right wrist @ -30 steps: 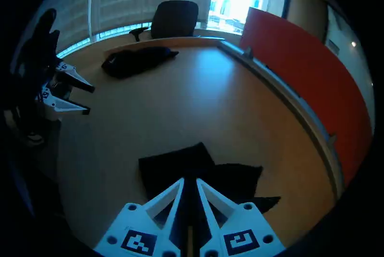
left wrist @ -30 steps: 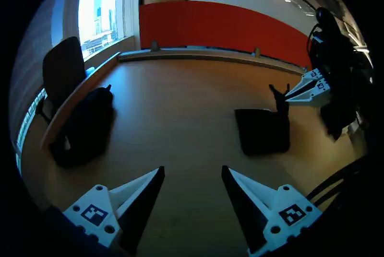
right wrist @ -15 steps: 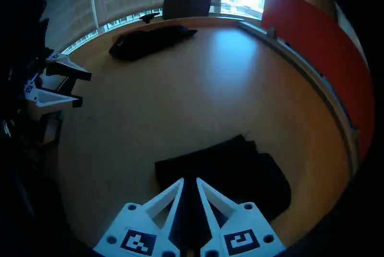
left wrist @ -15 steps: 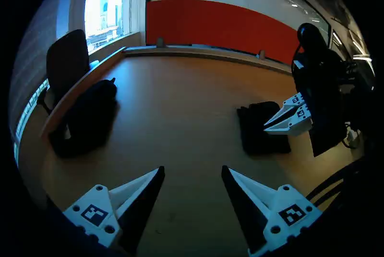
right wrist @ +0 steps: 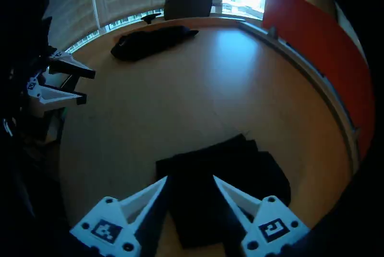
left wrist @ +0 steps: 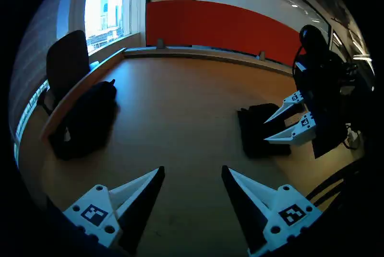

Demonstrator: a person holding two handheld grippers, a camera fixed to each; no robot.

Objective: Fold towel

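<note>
Towel [right wrist: 240, 166], dark and folded into a thick squarish stack, lies flat on the wooden bench [right wrist: 192, 89], nearer the edge that runs along the red partition [right wrist: 326, 51]. Right over it, in the right gripper view, sits the right hand-held gripper [right wrist: 190, 177]: its two white fingers are spread apart, dark inner faces turned to each other, with the near part of the towel showing in the gap between them. Nothing is pinched, and whether the tips touch the cloth I cannot tell.

From the left gripper view we get the same pairing side-on. The right hand-held gripper reaches in from the right, held by a person in dark clothing [left wrist: 326, 79], one finger above the other and open across the towel's right side.

Over to the left hand-held gripper [left wrist: 192, 168]: fingers wide apart, holding nothing, bare bench beneath them, well away from the towel.

Further out, a dark bag [left wrist: 86, 118] lies on the bench by its far curved edge, well apart from the towel. Behind that edge stands a dark office chair [left wrist: 65, 65], and past it a bright window [left wrist: 103, 12].
</note>
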